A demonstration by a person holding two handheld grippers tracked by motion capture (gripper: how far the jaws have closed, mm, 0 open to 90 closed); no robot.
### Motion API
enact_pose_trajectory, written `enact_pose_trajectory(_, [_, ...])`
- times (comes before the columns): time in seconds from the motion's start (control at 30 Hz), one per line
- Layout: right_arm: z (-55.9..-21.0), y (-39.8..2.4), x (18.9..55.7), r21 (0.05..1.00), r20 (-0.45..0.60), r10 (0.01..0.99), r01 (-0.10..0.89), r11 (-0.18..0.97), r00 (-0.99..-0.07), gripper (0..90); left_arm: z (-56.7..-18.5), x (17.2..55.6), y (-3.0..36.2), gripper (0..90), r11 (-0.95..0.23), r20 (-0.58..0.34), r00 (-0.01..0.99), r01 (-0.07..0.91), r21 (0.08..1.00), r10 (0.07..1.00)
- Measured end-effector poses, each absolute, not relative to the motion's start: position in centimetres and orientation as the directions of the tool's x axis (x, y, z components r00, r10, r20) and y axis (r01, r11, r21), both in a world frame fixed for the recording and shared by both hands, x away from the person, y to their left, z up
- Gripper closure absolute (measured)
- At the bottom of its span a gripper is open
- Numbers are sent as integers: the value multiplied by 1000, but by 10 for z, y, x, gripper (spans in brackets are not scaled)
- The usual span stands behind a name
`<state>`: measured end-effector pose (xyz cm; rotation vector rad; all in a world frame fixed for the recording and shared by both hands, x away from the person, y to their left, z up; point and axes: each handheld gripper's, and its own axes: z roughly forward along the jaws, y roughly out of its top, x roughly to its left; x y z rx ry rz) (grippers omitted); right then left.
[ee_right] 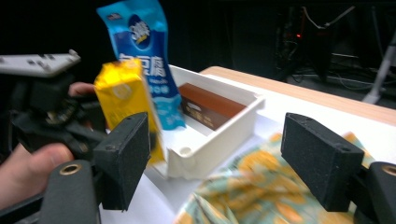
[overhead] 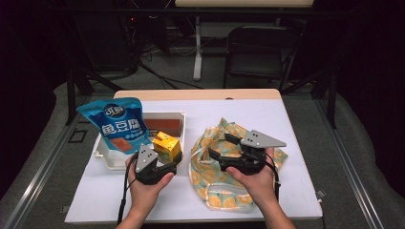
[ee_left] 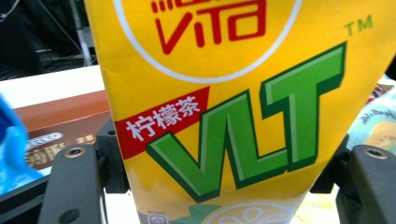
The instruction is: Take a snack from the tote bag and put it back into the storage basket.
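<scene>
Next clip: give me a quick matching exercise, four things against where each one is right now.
Things:
1. carton
2. blue bag
3. brown box
4. cloth bag

Places:
A. lying inside the white bin
B. between the left claw's jaws
C. under the right claw
D. upright at the bin's left end

Pairs: 1-B, 2-D, 3-A, 4-C

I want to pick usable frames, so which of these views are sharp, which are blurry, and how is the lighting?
High view: soft and low in detail, table brightly lit, surroundings nearly black. Left gripper view: the yellow carton is sharp and evenly lit, the background soft. Right gripper view: the carton and blue bag are smeared by motion blur, the near jaws crisper, the backdrop dark.
</scene>
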<state>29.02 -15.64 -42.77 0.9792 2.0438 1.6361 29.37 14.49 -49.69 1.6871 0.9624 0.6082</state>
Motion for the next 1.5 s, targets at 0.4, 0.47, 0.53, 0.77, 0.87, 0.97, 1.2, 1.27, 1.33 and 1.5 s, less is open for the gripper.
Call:
enact_pose_trajectory(0.4, [-450, -206, 274, 945, 153, 769, 318, 69, -620, 257, -507, 305, 170, 295, -75, -78, 429, 328, 942, 900])
enact_pose_trajectory(0.47, [-452, -211, 270, 949, 142, 777, 309, 69, -613, 261, -511, 308, 171, 295, -66, -79, 399, 338, 939, 913])
enact_pose_trajectory(0.53, [-453, -215, 267, 948, 136, 785, 309, 74, -605, 261, -516, 312, 173, 295, -58, -87, 383, 350, 935, 920])
enact_pose_trajectory(0.77, [-464, -226, 259, 944, 130, 801, 319, 80, -584, 267, -534, 323, 174, 296, -24, -111, 321, 387, 922, 940])
enact_pose_trajectory(0.87, [-467, -230, 257, 942, 126, 805, 324, 86, -579, 268, -542, 327, 171, 296, -18, -111, 293, 406, 914, 950])
enact_pose_trajectory(0.97, [-470, -232, 256, 942, 127, 806, 324, 85, -578, 273, -549, 330, 167, 297, -12, -122, 289, 422, 907, 950])
enact_pose_trajectory(1.2, [-475, -233, 257, 940, 125, 812, 329, 87, -571, 278, -558, 338, 159, 297, 3, -133, 254, 456, 890, 958])
enact_pose_trajectory(1.27, [-475, -234, 258, 941, 124, 812, 327, 86, -571, 278, -561, 340, 154, 296, -1, -121, 237, 457, 889, 964])
enact_pose_trajectory(1.33, [-475, -235, 258, 942, 122, 815, 325, 85, -567, 280, -563, 341, 151, 296, -14, -98, 219, 459, 888, 971])
enact_pose_trajectory(1.5, [-477, -237, 258, 943, 116, 822, 321, 84, -557, 290, -564, 343, 151, 294, 12, -109, 178, 471, 882, 978])
